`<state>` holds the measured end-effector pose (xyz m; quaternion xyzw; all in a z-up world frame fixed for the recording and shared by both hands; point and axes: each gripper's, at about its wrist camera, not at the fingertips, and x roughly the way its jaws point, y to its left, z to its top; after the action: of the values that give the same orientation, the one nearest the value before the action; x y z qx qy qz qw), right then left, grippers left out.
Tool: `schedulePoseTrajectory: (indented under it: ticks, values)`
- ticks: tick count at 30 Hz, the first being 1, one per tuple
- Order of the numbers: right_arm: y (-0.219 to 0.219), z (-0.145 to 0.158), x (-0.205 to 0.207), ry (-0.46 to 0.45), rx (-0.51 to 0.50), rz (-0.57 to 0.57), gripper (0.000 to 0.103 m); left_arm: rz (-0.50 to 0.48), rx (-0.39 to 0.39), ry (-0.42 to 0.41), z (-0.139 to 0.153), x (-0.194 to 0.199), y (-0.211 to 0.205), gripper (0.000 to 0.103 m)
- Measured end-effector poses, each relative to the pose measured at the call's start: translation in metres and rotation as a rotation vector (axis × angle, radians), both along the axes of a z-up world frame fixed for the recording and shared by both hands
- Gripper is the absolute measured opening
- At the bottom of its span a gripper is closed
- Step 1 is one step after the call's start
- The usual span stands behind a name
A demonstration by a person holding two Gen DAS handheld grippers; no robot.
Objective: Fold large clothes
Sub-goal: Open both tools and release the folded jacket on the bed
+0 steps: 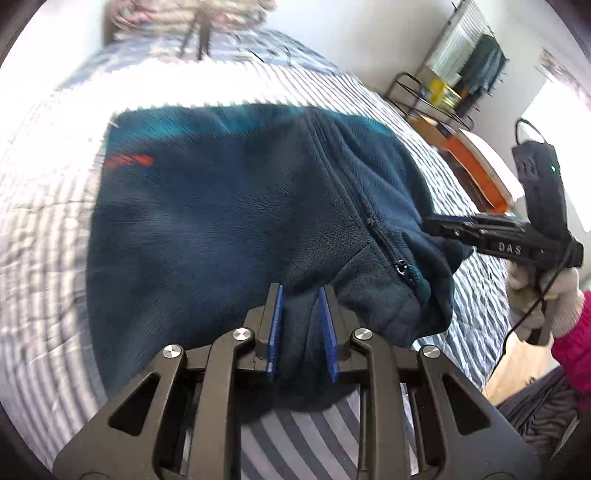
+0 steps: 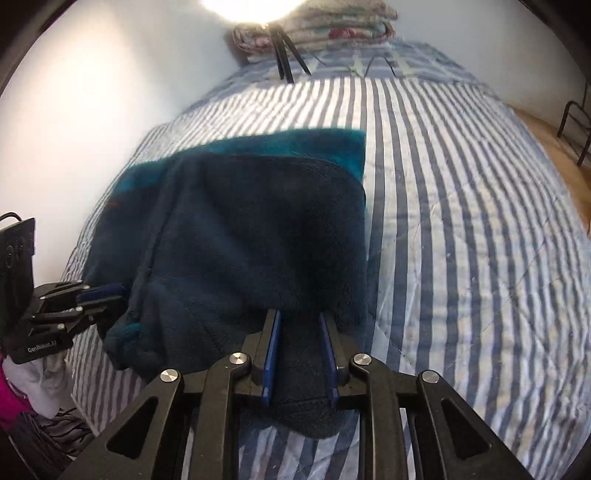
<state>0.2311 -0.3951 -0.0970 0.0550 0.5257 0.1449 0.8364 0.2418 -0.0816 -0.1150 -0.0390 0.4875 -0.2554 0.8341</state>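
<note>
A dark navy fleece jacket (image 1: 229, 206) with a teal band and a front zipper lies on the striped bed cover (image 2: 461, 229). My left gripper (image 1: 301, 295) is shut on a bunched fold at the jacket's near edge, fabric filling the gap between its blue pads. My right gripper (image 2: 298, 318) is shut on another thick fold of the jacket (image 2: 258, 240), lifted at the near hem. The right gripper (image 1: 436, 226) also shows at the right of the left wrist view, clamped on the jacket's edge. The left gripper (image 2: 122, 291) appears at the left of the right wrist view, also gripping fleece.
Folded floral bedding (image 2: 332, 22) and a black tripod (image 2: 284, 55) sit at the bed's far end. A white wall (image 2: 92, 110) runs along the bed's left side. A metal rack (image 1: 432, 96), an orange object (image 1: 476, 166) and wooden floor lie off the bed's right. A gloved hand (image 1: 550, 299) holds the right gripper.
</note>
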Motion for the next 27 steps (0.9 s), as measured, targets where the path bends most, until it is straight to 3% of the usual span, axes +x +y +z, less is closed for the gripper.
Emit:
schedulePoseTrajectory:
  ticks: [10, 14, 17, 20, 24, 27]
  values:
    - [0.002, 0.044, -0.037, -0.127, -0.006, -0.02, 0.032, 0.119, 0.007, -0.193, 0.076, -0.035, 0.028, 0.024]
    - [0.003, 0.055, -0.044, -0.197, -0.024, -0.047, 0.056, 0.168, 0.034, -0.247, 0.091, -0.037, 0.035, 0.051]
    - [0.001, 0.059, -0.045, -0.225, -0.029, -0.062, 0.059, 0.191, 0.054, -0.264, 0.094, -0.038, 0.033, 0.061]
    - [-0.001, 0.059, -0.042, -0.249, -0.031, -0.063, 0.073, 0.213, 0.06, -0.252, 0.094, -0.037, 0.036, 0.066]
    - [-0.005, 0.056, -0.036, -0.258, -0.038, -0.063, 0.077, 0.229, 0.087, -0.237, 0.09, -0.03, 0.034, 0.069]
    - [-0.009, 0.05, -0.027, -0.242, -0.016, -0.063, 0.084, 0.234, 0.08, -0.225, 0.086, -0.026, 0.035, 0.078]
